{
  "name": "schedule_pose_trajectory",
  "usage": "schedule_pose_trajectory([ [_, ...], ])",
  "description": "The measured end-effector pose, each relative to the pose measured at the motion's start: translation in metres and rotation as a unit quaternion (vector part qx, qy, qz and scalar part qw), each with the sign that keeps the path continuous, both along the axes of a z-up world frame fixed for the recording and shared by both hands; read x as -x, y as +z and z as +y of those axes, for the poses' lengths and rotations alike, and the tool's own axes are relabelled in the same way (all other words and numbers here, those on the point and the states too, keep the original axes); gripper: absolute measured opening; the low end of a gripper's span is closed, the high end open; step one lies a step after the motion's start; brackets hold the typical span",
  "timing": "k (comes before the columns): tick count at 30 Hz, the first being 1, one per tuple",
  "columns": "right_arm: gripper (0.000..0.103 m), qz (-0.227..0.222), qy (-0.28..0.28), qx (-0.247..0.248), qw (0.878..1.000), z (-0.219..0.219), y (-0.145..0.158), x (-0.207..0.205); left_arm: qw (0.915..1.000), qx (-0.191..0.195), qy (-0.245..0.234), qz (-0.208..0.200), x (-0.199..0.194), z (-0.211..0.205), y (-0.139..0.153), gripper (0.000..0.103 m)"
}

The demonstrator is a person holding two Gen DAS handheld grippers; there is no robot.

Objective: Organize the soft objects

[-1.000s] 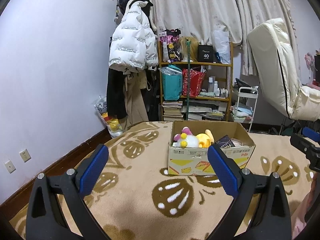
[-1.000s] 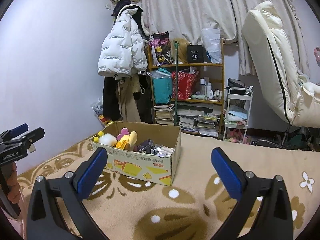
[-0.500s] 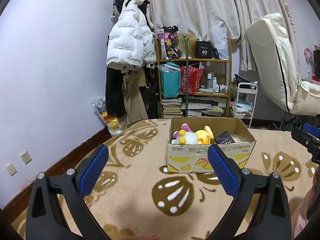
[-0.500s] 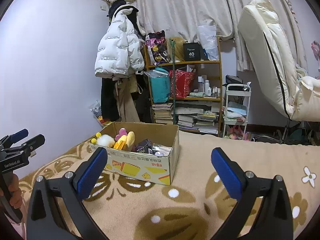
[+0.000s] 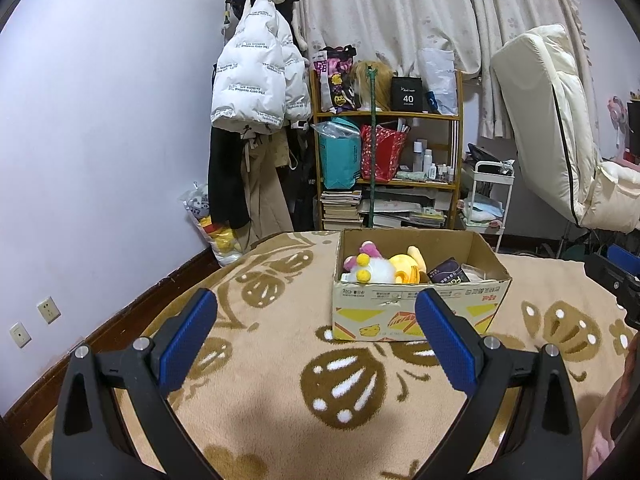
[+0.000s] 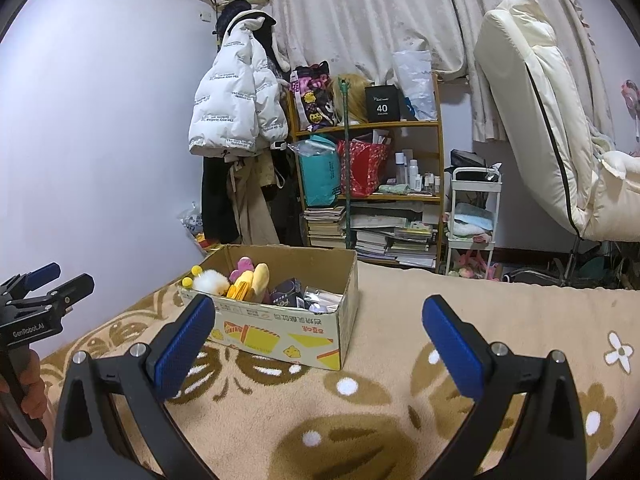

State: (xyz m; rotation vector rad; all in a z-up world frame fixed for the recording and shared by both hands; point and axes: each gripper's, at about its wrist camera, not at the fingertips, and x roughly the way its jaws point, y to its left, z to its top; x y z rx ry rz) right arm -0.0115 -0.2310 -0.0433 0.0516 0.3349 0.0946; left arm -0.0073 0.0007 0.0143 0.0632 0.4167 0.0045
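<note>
1. Sitting on a tan blanket (image 5: 280,392) patterned with brown leaf shapes and white dots, an open cardboard box (image 5: 416,312) holds the soft things; its front wall is printed with yellow and orange shapes and a line of red characters.
2. Inside the box, at its left end, lies a fluffy white plush (image 5: 374,270) with small yellow pompoms and a pink part above it.
3. Just beside it rests a yellow plush (image 5: 406,270), rounded and smooth, touching the white one.
4. To the right of the plushes a dark purple packet (image 5: 448,276) stands tilted, with silvery wrappers (image 6: 324,294) next to it near the box's right wall.
5. The left claw (image 5: 316,334) is spread wide, blue pads well apart, with nothing between them; it hangs above the blanket, in front of the box.
6. The right claw (image 6: 316,334) is likewise wide open and holds nothing, with the box ahead and to its left.
7. Behind the box stand a wooden shelf (image 5: 400,184) crowded with bags, bottles and books, and a white puffer jacket (image 5: 256,84) hanging on the wall.
</note>
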Motion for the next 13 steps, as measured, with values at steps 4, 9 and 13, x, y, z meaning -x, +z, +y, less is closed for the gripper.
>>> schedule_pose_trajectory([
  [4, 0.103, 0.003, -0.001, -0.002, 1.000, 0.0012, -0.0006, -0.0004, 1.0000, -0.001, 0.001, 0.000, 0.0000, -0.0003, -0.0004, 0.098],
  [9, 0.103, 0.002, -0.002, -0.002, 1.000, 0.0019, -0.0007, -0.0006, 1.0000, 0.004, 0.002, 0.001, -0.0007, 0.0010, -0.0018, 0.098],
  [13, 0.103, 0.003, -0.003, 0.000, 1.000, 0.0015, -0.0010, -0.0006, 1.0000, 0.002, 0.001, 0.001, -0.0004, -0.0002, -0.0024, 0.098],
])
